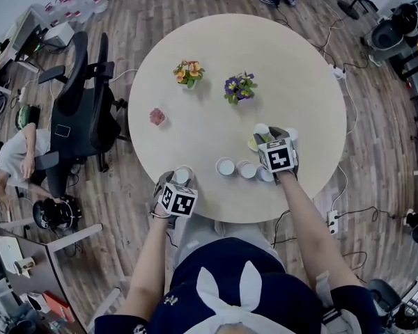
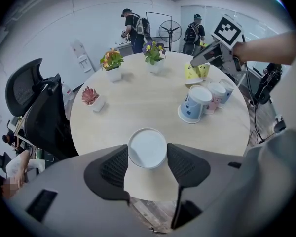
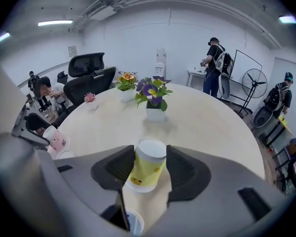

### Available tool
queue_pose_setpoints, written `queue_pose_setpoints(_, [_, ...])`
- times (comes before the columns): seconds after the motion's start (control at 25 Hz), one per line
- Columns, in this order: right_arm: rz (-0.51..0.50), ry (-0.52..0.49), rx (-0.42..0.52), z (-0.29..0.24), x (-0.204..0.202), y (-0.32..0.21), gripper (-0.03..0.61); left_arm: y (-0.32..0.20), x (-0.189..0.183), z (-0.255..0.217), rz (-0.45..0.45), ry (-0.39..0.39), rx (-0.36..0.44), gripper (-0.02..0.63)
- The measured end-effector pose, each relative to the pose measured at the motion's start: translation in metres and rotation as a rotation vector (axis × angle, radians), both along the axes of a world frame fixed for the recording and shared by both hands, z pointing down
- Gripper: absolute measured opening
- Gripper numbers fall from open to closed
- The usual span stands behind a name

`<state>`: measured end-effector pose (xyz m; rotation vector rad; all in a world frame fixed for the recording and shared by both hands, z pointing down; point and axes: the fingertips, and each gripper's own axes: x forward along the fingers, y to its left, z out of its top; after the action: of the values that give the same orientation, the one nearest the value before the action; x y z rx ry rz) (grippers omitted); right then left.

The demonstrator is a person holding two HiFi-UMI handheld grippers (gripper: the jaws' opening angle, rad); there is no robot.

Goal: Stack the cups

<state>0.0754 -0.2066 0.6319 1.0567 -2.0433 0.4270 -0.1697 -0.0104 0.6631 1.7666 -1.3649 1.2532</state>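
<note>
Orange flowers (image 1: 188, 73), purple flowers (image 1: 240, 87) and a pink succulent (image 1: 157, 117) dot the table (image 1: 292, 54).

I'm working in an open-plan office. I stand at a round worktop (image 1: 195, 54) on a wood-plank floor (image 1: 376, 124), with black mesh swivel chairs (image 1: 83, 103) just beside it. Desks (image 1: 7, 245) with gear stand along the left side, and a person (image 1: 17, 155) sits there. A power strip (image 1: 338, 72) and cables lie on the floor. Strip lights (image 3: 55, 22) run overhead. A water dispenser (image 3: 161, 59) stands against the white wall, with a pedestal fan (image 3: 255, 83) further along and water jugs (image 1: 76, 2) in a corner.
</note>
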Motion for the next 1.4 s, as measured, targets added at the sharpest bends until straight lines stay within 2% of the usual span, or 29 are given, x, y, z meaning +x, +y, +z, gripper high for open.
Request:
queue_pose_setpoints(0.52, [-0.034,-0.036,0.125,-0.031,0.002,0.013,0.206,-0.001,-0.005,-0.015,-0.021,0.020,0.062,0.255])
queue_pose_setpoints(0.72, [-0.045,-0.029,0.137,-0.027,0.006,0.015,0.206,-0.011,-0.002,-0.026,-0.014,0.035,0.091,0.255])
queue_pose_setpoints(1.0, [-0.037,-0.047,0.174,-0.041,0.007,0.019,0.204,-0.034,0.016,-0.063,0.053,0.059,0.164,0.255])
queue_pose_setpoints(1.4, [0.001,-0.127,0.309,-0.099,0.027,0.040,0.204,-0.062,0.046,-0.112,0.188,0.102,0.224,0.255])
